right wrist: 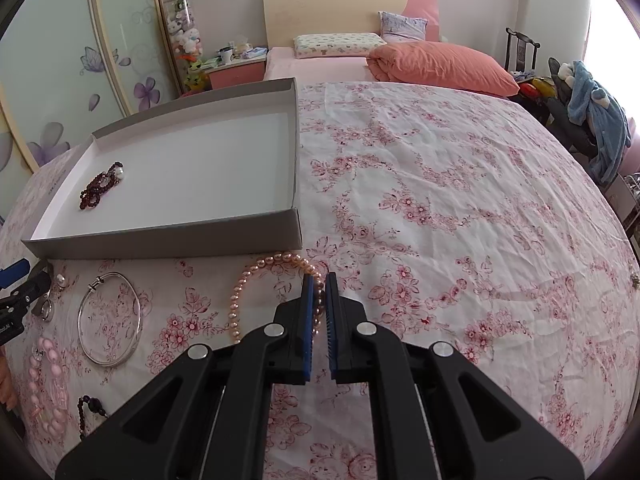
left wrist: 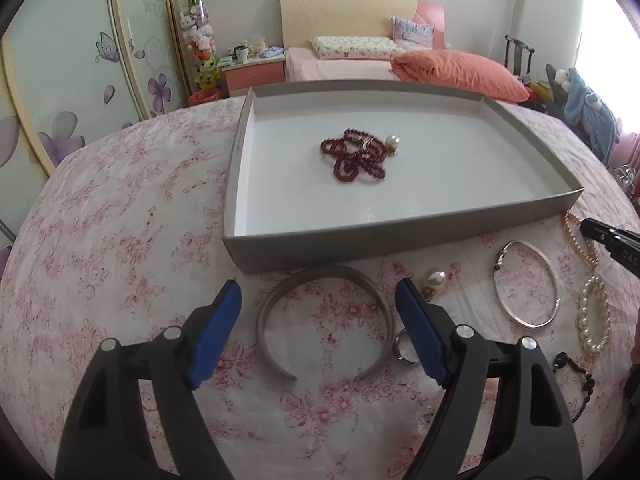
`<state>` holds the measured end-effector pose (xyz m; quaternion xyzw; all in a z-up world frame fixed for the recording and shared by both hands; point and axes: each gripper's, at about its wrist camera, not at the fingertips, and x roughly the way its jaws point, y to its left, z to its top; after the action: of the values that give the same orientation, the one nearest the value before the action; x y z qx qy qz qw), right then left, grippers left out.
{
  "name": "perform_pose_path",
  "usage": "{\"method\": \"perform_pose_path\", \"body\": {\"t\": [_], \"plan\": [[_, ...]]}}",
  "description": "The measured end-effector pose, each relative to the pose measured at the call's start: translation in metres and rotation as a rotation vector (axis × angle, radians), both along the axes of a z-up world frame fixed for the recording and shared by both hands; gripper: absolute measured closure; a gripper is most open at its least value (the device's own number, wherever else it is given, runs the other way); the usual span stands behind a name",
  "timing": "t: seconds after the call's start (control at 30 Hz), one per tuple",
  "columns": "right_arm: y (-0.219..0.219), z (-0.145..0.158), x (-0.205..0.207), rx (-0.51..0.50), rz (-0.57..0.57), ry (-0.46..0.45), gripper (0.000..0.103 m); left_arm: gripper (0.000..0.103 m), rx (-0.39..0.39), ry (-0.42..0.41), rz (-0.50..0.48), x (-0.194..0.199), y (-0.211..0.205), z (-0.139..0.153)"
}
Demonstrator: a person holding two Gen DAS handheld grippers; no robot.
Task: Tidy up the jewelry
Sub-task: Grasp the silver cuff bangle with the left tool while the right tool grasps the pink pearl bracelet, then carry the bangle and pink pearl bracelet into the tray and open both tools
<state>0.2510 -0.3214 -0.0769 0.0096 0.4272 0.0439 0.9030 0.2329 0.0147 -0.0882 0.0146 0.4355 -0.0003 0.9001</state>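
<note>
Two grippers are working: my left gripper (left wrist: 318, 316) is hanging wide over the stiff, slippery open silver metal cuff bangle (left wrist: 324, 322) on the floral bedspread (left wrist: 120, 240); my right gripper (right wrist: 319, 312) is pinching the limp pink pearl strand (right wrist: 256, 280).

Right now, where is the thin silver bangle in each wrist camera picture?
Left wrist view: the thin silver bangle lies lower right on the floral cloth, right of the left gripper.
Right wrist view: the bangle lies lower left, left of the pink pearl necklace.
Shared landmark: the grey tray, its front wall just beyond the bangle.
</note>
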Motion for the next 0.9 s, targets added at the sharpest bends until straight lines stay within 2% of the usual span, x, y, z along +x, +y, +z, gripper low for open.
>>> {"method": "perform_pose_path", "body": {"t": [0.17, 0.3, 0.53, 0.9], "plan": [[0.0, 0.0, 0.0, 0.0, 0.0, 0.0, 0.096, 0.026, -0.015, 0.023, -0.002, -0.001, 0.005, -0.004], [0.0, 0.0, 0.0, 0.001, 0.0, 0.0, 0.096, 0.037, -0.011, 0.014, -0.007, -0.004, 0.009, -0.003], [0.003, 0.001, 0.001, 0.004, 0.0, 0.001, 0.096, 0.037, -0.019, 0.014, 0.032, -0.006, 0.016, -0.003], [0.004, 0.0, -0.001, -0.001, 0.003, 0.0, 0.096, 0.037, -0.008, 0.014, 0.032, -0.005, 0.015, -0.002]]}}
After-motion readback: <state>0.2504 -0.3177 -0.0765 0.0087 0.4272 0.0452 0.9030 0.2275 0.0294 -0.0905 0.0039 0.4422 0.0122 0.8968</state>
